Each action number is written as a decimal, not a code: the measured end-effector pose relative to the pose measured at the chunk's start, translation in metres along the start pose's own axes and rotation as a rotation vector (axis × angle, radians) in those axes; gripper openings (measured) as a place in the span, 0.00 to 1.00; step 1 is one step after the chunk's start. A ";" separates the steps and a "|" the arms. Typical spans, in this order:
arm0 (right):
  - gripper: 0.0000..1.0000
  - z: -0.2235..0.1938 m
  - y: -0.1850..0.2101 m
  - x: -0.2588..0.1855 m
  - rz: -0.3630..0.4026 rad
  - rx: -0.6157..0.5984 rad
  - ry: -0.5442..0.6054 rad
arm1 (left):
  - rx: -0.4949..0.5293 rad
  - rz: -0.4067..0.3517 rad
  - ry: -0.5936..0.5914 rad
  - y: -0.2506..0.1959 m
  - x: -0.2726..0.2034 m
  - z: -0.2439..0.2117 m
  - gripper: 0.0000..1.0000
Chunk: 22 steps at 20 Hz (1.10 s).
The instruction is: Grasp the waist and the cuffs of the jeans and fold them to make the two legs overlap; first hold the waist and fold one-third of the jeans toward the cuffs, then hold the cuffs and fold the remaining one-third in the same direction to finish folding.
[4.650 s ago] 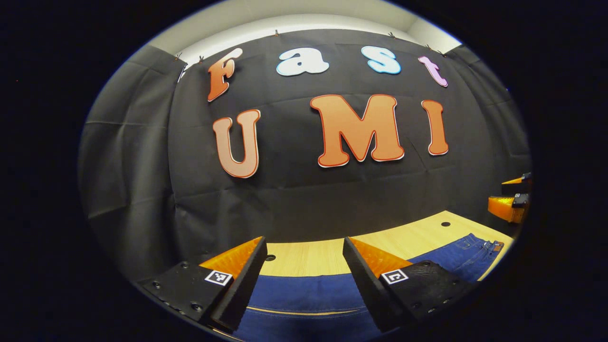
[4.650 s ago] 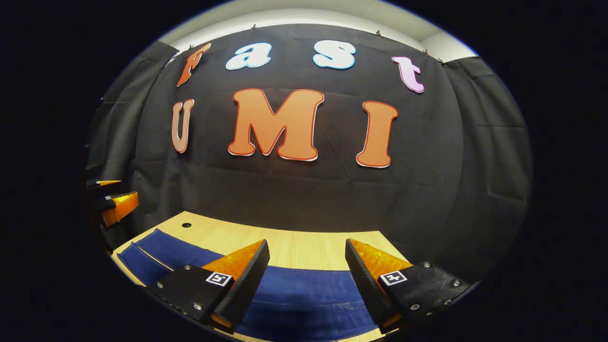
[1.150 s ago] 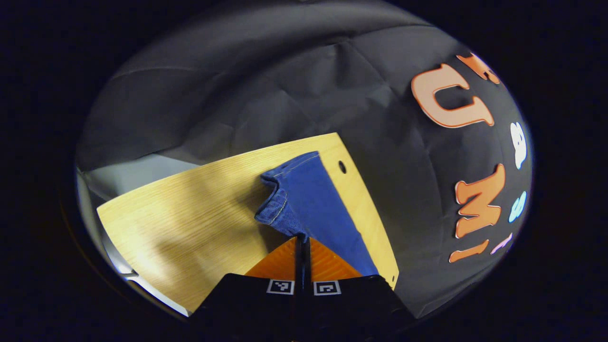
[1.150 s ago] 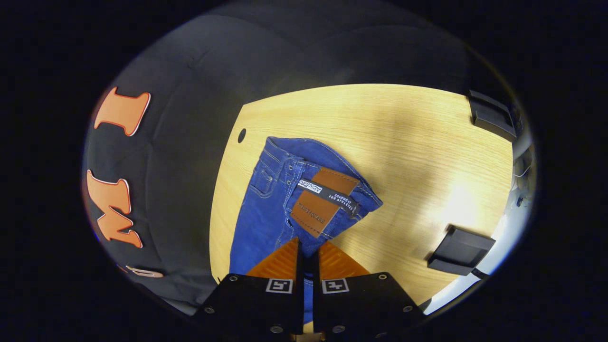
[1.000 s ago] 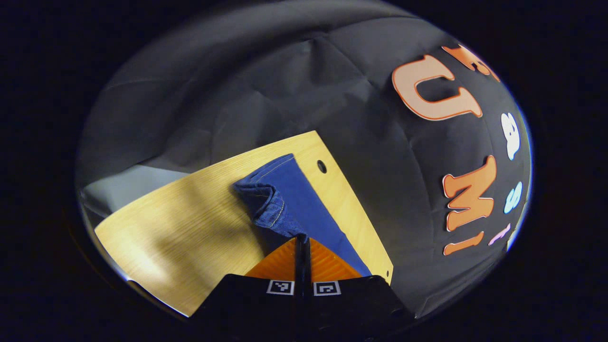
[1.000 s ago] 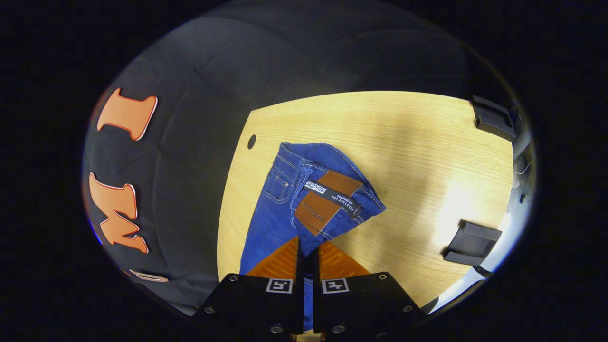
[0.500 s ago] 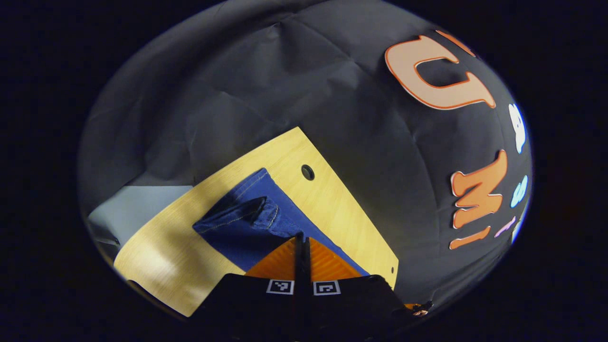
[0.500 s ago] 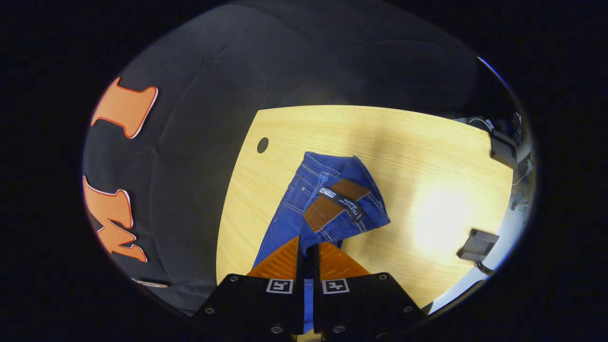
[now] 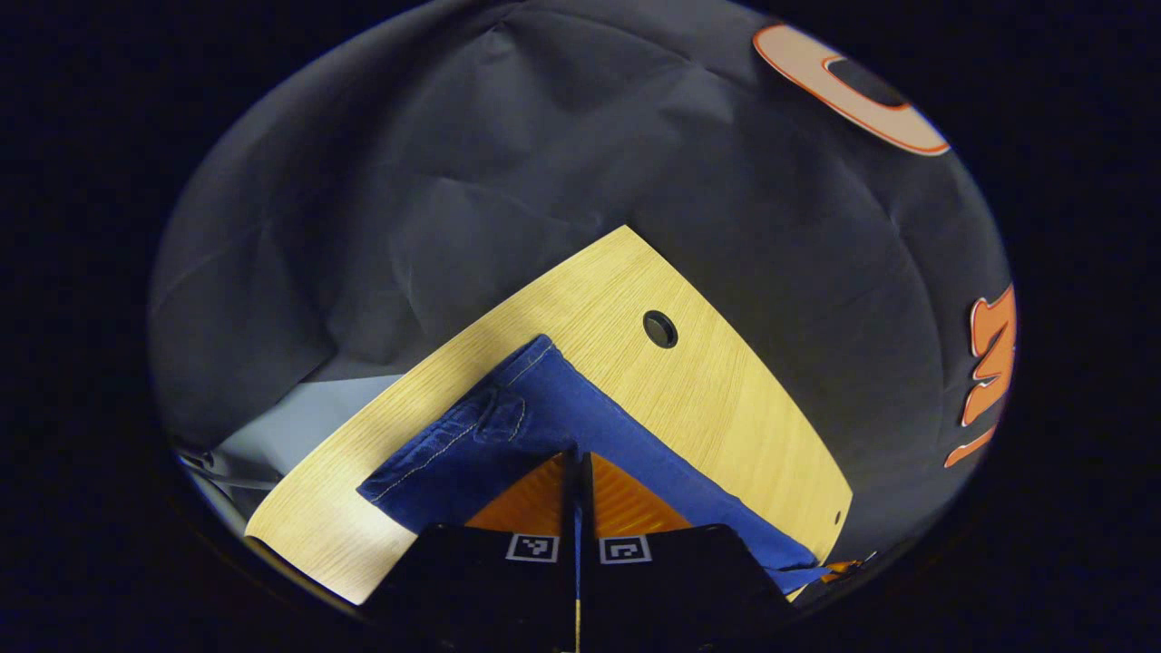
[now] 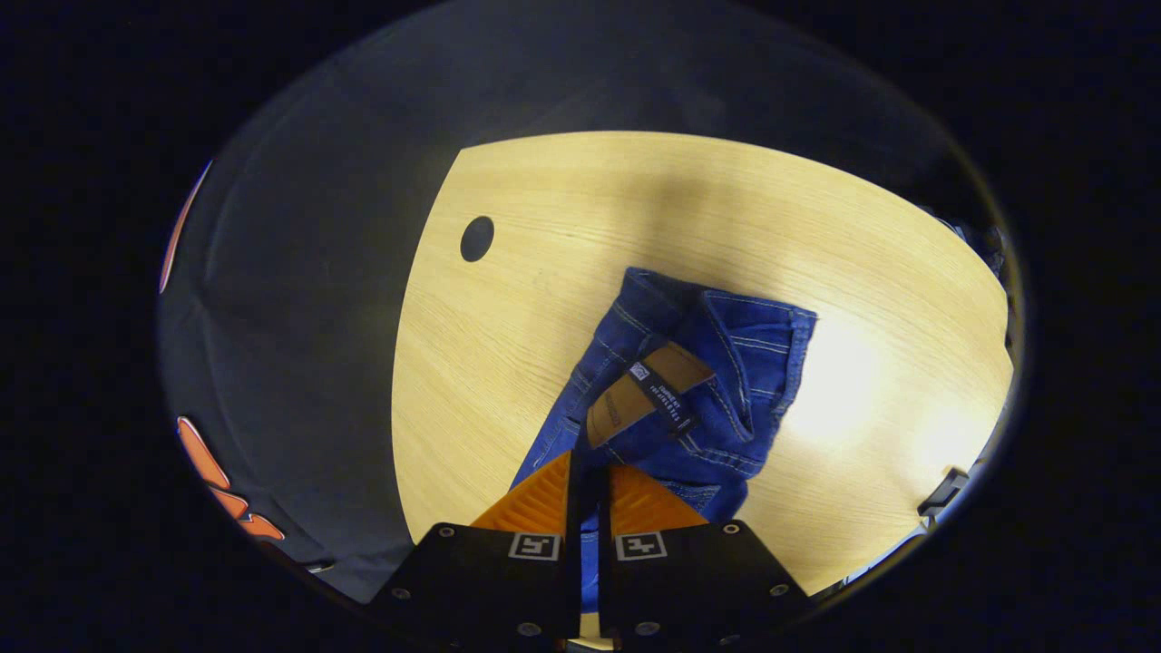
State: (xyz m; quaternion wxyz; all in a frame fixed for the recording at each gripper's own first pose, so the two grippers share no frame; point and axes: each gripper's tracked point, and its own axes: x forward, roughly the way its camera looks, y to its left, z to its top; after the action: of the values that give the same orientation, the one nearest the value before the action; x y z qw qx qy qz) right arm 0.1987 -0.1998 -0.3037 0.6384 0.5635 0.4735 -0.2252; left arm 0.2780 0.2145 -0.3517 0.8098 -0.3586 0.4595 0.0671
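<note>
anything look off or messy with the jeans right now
Slightly. In the right gripper view the jeans' waist is bunched and twisted, its brown patch tilted. In the left gripper view the cuff is rumpled. Both come with mid-fold lifting; no damage shows.

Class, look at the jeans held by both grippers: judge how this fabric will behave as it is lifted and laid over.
The jeans look floppy: the waist sags and bunches beyond the right gripper. Probably fairly heavy, since the cloth lies flat on the table near the left gripper. Unlikely to slip; both grippers pinch it.
</note>
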 end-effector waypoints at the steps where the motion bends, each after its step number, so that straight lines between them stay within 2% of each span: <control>1: 0.08 0.000 0.004 -0.002 0.008 0.008 0.025 | 0.013 0.000 -0.004 -0.007 0.002 0.005 0.04; 2: 0.08 0.005 0.019 -0.004 0.048 0.018 0.028 | 0.013 -0.028 -0.035 -0.015 -0.001 0.014 0.12; 3: 0.10 0.013 0.035 -0.005 0.117 0.042 0.015 | 0.004 -0.054 -0.077 -0.023 0.000 0.023 0.15; 4: 0.34 0.024 0.049 -0.011 0.183 0.064 -0.013 | -0.009 -0.069 -0.120 -0.028 0.000 0.032 0.28; 5: 0.37 0.035 0.055 -0.018 0.208 0.062 -0.041 | -0.022 -0.062 -0.150 -0.029 -0.006 0.036 0.42; 6: 0.45 0.042 0.046 -0.017 0.187 0.049 -0.066 | -0.016 -0.053 -0.137 -0.030 -0.007 0.033 0.55; 7: 0.48 0.044 0.029 -0.017 0.145 0.026 -0.080 | -0.001 -0.037 -0.106 -0.030 -0.011 0.024 0.55; 9: 0.56 0.048 -0.004 -0.020 0.064 -0.050 -0.113 | 0.060 -0.019 -0.115 -0.032 -0.018 0.024 0.76; 10: 0.68 0.052 -0.020 -0.020 0.016 -0.087 -0.131 | 0.092 -0.014 -0.133 -0.037 -0.019 0.029 0.86; 11: 0.62 0.053 -0.032 -0.022 -0.029 -0.122 -0.144 | 0.128 -0.010 -0.151 -0.042 -0.024 0.029 0.96; 12: 0.83 0.052 -0.046 -0.023 -0.074 -0.150 -0.145 | 0.162 -0.003 -0.164 -0.045 -0.028 0.031 0.96; 14: 0.90 0.050 -0.068 -0.027 -0.139 -0.186 -0.141 | 0.226 0.002 -0.164 -0.055 -0.034 0.029 0.96; 16: 0.92 0.051 -0.086 -0.021 -0.198 -0.209 -0.130 | 0.284 0.008 -0.153 -0.059 -0.037 0.023 0.96; 19: 0.93 0.048 -0.087 -0.005 -0.187 -0.171 -0.103 | 0.321 0.012 -0.135 -0.064 -0.042 0.013 0.97; 21: 0.94 0.048 -0.090 0.002 -0.208 -0.170 -0.099 | 0.321 0.014 -0.118 -0.065 -0.047 0.006 0.97; 22: 0.94 0.048 -0.092 0.006 -0.220 -0.175 -0.095 | 0.323 0.014 -0.115 -0.064 -0.054 0.003 0.94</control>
State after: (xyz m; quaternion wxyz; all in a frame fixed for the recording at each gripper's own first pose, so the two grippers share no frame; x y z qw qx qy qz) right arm 0.1424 -0.2677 -0.3592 0.6784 0.4390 0.5194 -0.2781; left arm 0.2777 0.1818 -0.2752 0.8814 -0.2160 0.4197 0.0187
